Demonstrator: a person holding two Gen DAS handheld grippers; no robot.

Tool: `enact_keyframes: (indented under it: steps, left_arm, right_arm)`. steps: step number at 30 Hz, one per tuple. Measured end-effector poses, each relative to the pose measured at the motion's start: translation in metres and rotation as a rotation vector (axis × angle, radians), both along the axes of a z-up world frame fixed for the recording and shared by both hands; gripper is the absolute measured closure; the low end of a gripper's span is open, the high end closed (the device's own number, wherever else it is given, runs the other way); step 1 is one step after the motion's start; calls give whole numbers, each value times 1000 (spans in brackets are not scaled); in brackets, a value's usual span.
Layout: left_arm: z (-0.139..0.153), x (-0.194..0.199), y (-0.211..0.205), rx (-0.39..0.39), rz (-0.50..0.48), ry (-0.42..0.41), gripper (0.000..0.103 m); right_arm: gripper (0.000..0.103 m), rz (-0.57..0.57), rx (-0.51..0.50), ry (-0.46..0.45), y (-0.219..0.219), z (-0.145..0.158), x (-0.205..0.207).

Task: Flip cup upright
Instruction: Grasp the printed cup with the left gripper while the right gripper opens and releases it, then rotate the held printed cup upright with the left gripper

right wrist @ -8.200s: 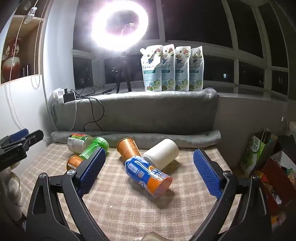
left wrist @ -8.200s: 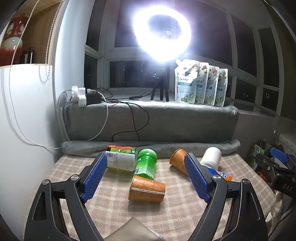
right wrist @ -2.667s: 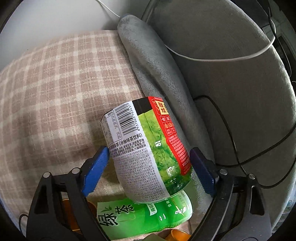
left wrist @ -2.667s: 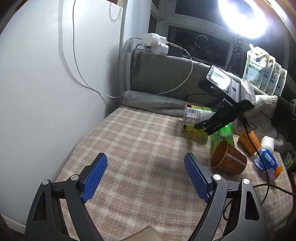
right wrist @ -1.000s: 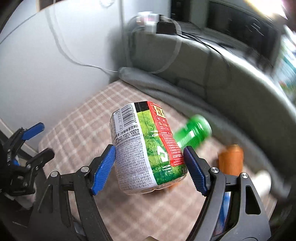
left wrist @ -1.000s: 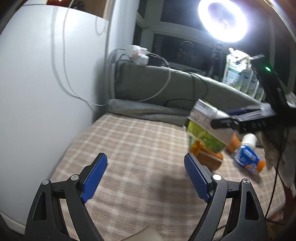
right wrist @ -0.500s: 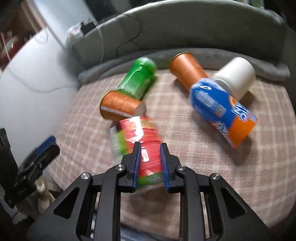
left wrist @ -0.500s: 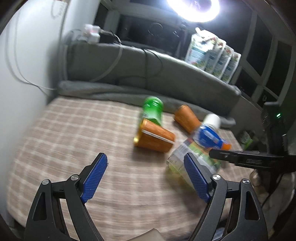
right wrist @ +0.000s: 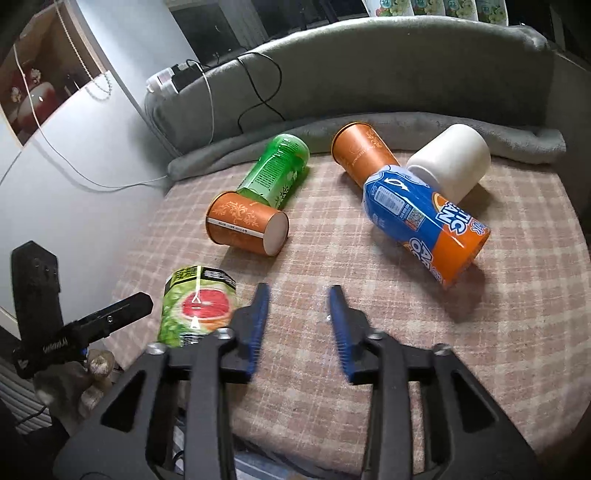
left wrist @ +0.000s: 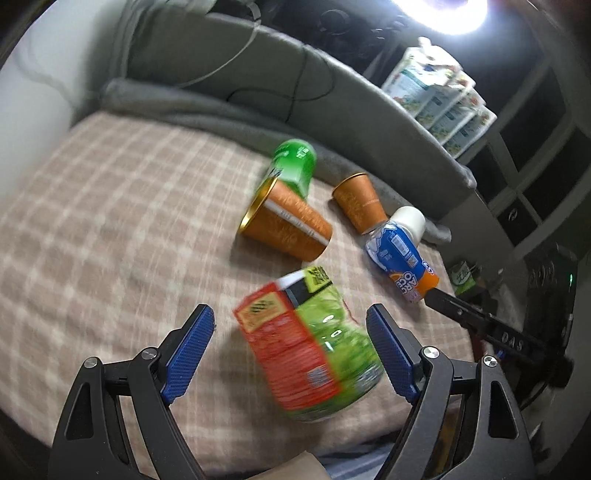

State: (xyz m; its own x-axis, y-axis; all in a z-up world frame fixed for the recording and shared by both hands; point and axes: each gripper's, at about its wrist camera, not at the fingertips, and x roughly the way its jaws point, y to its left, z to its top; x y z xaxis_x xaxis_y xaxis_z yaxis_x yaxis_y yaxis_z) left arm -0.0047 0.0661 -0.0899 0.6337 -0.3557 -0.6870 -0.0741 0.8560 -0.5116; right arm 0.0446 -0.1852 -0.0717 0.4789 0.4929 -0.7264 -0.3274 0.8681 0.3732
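Note:
The green and red labelled cup (left wrist: 310, 343) stands upright near the front edge of the checked cloth; it also shows in the right wrist view (right wrist: 197, 306). My left gripper (left wrist: 291, 354) is open, its blue pads on either side of the cup without touching. My right gripper (right wrist: 297, 321) is partly open and empty, to the right of the cup. Other cups lie on their sides: an orange cup (right wrist: 247, 225), a green cup (right wrist: 277, 170), a second orange cup (right wrist: 362, 151), a blue and orange cup (right wrist: 424, 221) and a white cup (right wrist: 454, 162).
A grey padded bolster (right wrist: 369, 74) with cables runs along the back of the cloth-covered table (right wrist: 480, 314). A white wall (right wrist: 55, 177) stands at the left. Pouches (left wrist: 439, 96) and a ring light (left wrist: 443, 11) stand behind the bolster.
My right gripper has let go of the green and red cup, which now stands upright, and has drawn back to its right. My left gripper has moved in around the cup.

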Motion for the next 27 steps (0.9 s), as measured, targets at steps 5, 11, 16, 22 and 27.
enact_keyframes:
  steps: [5,11,16,22,27]
  left_arm:
    - [-4,-1,6,-57,28,60,19]
    - [-16,5,16,-163,42,146,19]
    - [-28,18,18,-263,32,223,19]
    - [-34,31,13,-271,34,251,19]
    - [-38,39,12,-266,34,266,19]
  right_arm:
    - [28,-2,-13,-38,-5,4,-8]
    - [27,0,-19,-39,-10,3,-11]
    - [27,-15,-14,-23,-18,-4,-10]
    - [27,-31,-9,-22,-25,-6,-8]
    - [27,-38,-10,-21,-29,-10,-6]
